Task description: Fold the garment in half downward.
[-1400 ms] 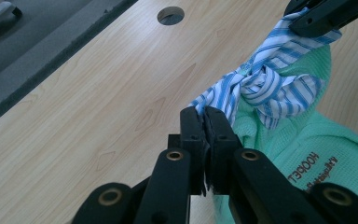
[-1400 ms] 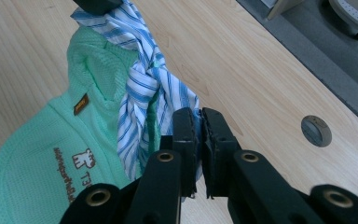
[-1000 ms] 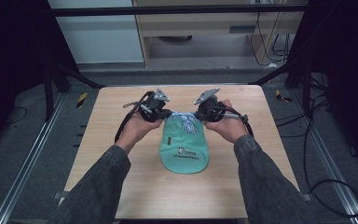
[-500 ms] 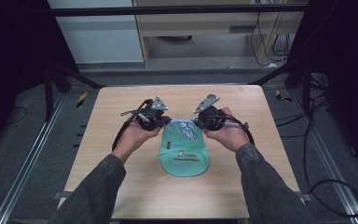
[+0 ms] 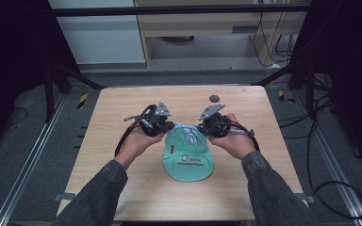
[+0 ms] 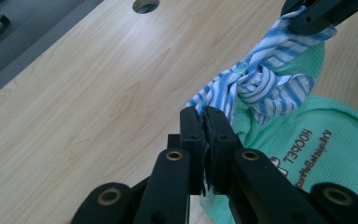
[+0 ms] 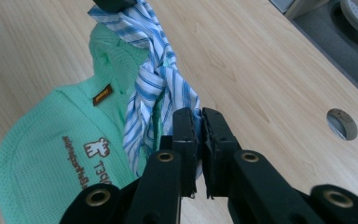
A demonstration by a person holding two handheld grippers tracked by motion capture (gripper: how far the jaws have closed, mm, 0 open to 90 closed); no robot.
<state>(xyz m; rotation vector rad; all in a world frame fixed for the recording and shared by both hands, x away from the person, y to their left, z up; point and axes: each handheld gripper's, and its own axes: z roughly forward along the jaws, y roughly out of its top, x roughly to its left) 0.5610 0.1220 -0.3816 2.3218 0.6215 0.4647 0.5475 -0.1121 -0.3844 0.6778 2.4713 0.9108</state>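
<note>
While my left gripper (image 6: 204, 122) and right gripper (image 7: 196, 122) each pinch the striped collar (image 6: 265, 74), the soft, light green shirt (image 5: 188, 157) sags; grip near the edges.

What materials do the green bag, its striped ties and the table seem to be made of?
Green bag: probably soft waffle-knit cotton, matte, with a small grid texture. Striped ties: thin woven fabric, blue and white, crumpled at the knot. Table: pale wood or wood-look laminate, smooth, with visible grain.

The right hand-held gripper (image 7: 197, 122) pinches a blue-striped cloth strip (image 7: 154, 88) beside the green pouch (image 7: 51, 154).
</note>
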